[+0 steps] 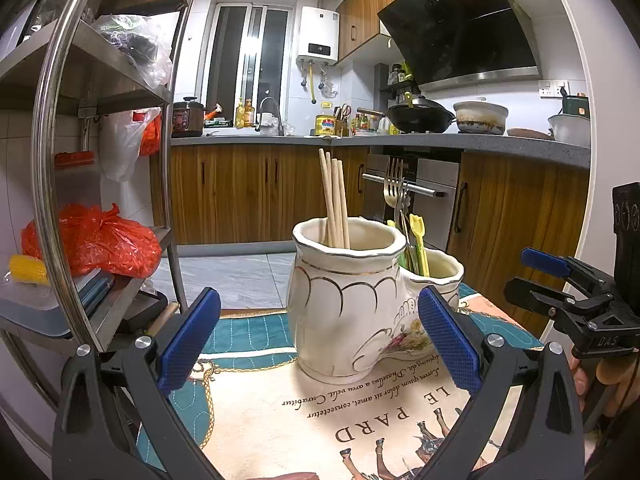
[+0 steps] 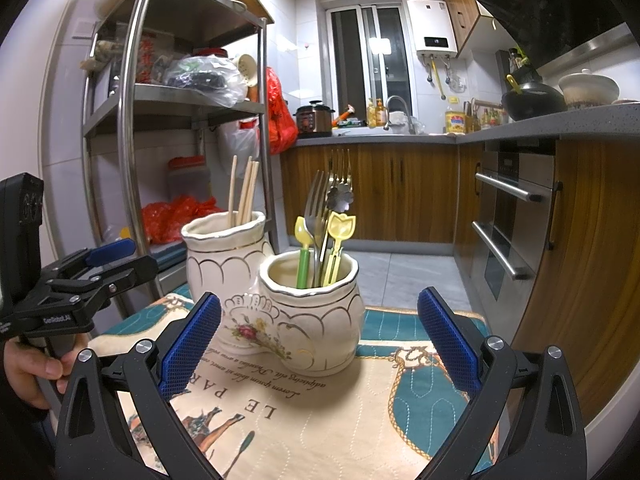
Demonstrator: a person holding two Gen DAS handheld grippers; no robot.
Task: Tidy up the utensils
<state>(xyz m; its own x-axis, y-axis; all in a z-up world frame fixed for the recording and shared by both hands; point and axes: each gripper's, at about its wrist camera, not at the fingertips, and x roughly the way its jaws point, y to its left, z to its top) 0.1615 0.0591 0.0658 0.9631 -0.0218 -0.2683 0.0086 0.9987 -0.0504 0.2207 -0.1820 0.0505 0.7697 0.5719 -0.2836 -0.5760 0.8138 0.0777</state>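
A white ceramic double holder with gold trim [image 1: 344, 320] [image 2: 312, 320] stands on a printed cloth. Its taller pot holds several wooden chopsticks [image 1: 334, 200] [image 2: 244, 190]. Its shorter pot [image 1: 440, 272] holds metal forks [image 2: 320, 200] [image 1: 394, 190] and yellow-green plastic utensils [image 2: 340, 240] [image 1: 418, 244]. My left gripper [image 1: 320, 344] is open and empty, its blue pads either side of the holder's near face. My right gripper [image 2: 320, 344] is open and empty in front of the shorter pot. Each gripper shows at the edge of the other view [image 1: 560, 280] [image 2: 100, 268].
A steel shelf rack [image 1: 100, 128] [image 2: 180, 92] with red bags stands at the left, close to the table. The printed tablecloth [image 1: 320, 412] [image 2: 340, 408] covers the table. Kitchen counters, an oven [image 2: 508, 220] and a stove lie beyond.
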